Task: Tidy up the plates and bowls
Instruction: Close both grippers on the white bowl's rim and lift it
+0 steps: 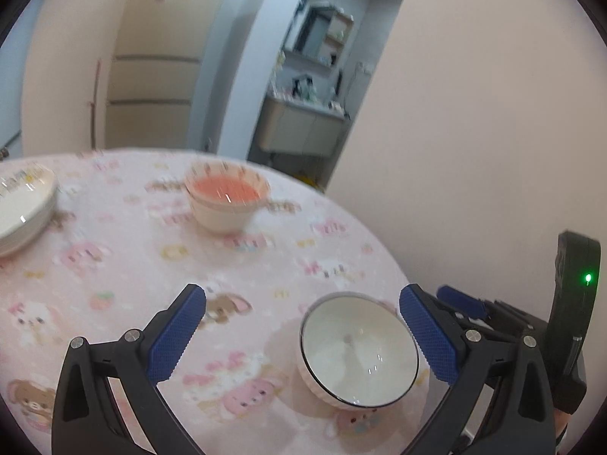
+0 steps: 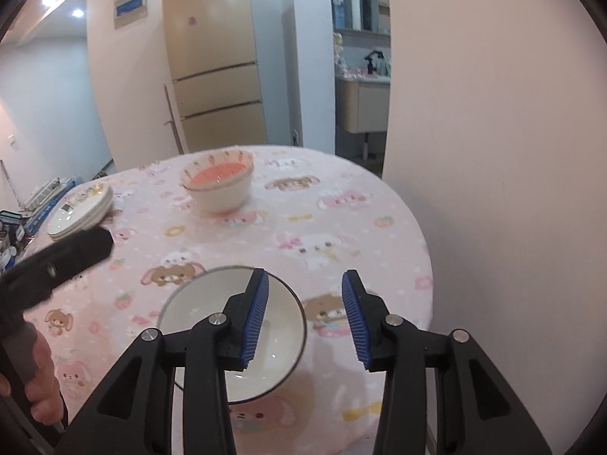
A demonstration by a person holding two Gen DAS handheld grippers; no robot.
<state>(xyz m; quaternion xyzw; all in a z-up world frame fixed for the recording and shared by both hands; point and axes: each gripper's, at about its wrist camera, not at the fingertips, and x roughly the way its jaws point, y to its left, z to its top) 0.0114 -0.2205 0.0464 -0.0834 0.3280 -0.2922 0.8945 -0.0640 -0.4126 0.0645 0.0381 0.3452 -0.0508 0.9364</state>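
White bowl near the front edge of the surface, at the right tool, not yet gripped.

Far left on the pink cartoon-print surface [image 2: 341, 204]: stack of white plates [image 2: 81, 206], well apart from both tools. Further back, toward the middle: nested bowls with an orange-pink inside [image 2: 220, 180]. Left tool [image 1: 303, 335] wide open and empty, the white bowl [image 1: 358, 349] just inside its right finger, off centre. In the right wrist view, right tool [image 2: 305, 320] partly open, gripping nothing: left finger [image 2: 256, 318] over the bowl's hollow, right finger outside the rim over bare cloth, the near-right rim seemingly between them; contact impossible to confirm. No long axis on a round bowl, so any rim point serves. Right tool judged better placed for the pick.
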